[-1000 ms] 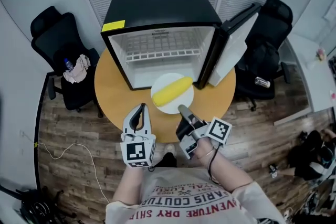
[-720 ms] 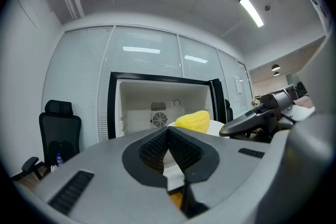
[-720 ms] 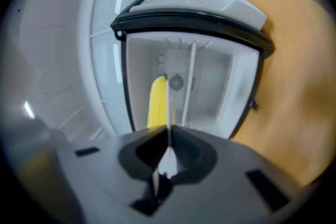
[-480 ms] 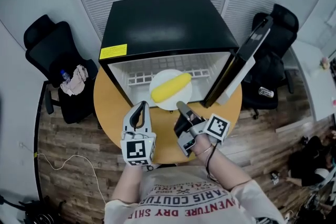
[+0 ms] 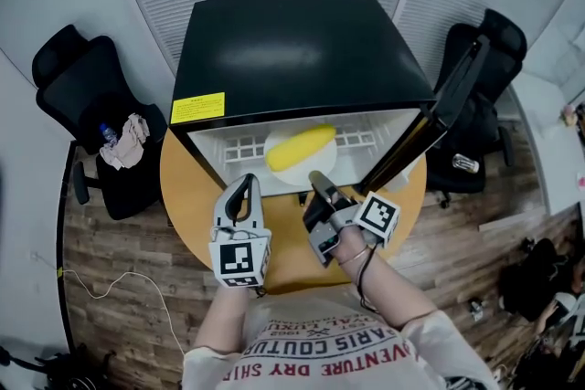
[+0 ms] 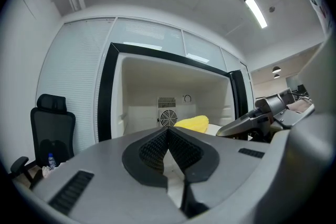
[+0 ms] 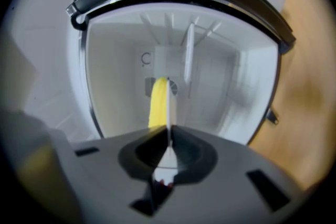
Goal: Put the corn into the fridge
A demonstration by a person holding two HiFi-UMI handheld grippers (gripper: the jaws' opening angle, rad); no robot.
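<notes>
A yellow corn cob (image 5: 300, 148) lies on a white plate (image 5: 320, 167), and the plate sits inside the mouth of the open black mini fridge (image 5: 292, 50). My right gripper (image 5: 316, 183) is shut on the plate's near rim. In the right gripper view the plate (image 7: 171, 105) shows edge-on between the jaws, with the corn (image 7: 156, 102) on its left. My left gripper (image 5: 247, 184) is shut on nothing, just left of the plate at the fridge's front edge. The left gripper (image 6: 168, 132) view looks into the white fridge interior, with the corn (image 6: 193, 123) ahead.
The fridge stands on a round wooden table (image 5: 192, 196), its door (image 5: 443, 110) swung open to the right. Black office chairs stand at the left (image 5: 78, 87) and right (image 5: 484, 59). A wire shelf (image 5: 242, 142) crosses the fridge interior.
Both grippers moved forward towards the fridge. The plate with the corn went from the table in front of the fridge into the fridge's opening.
</notes>
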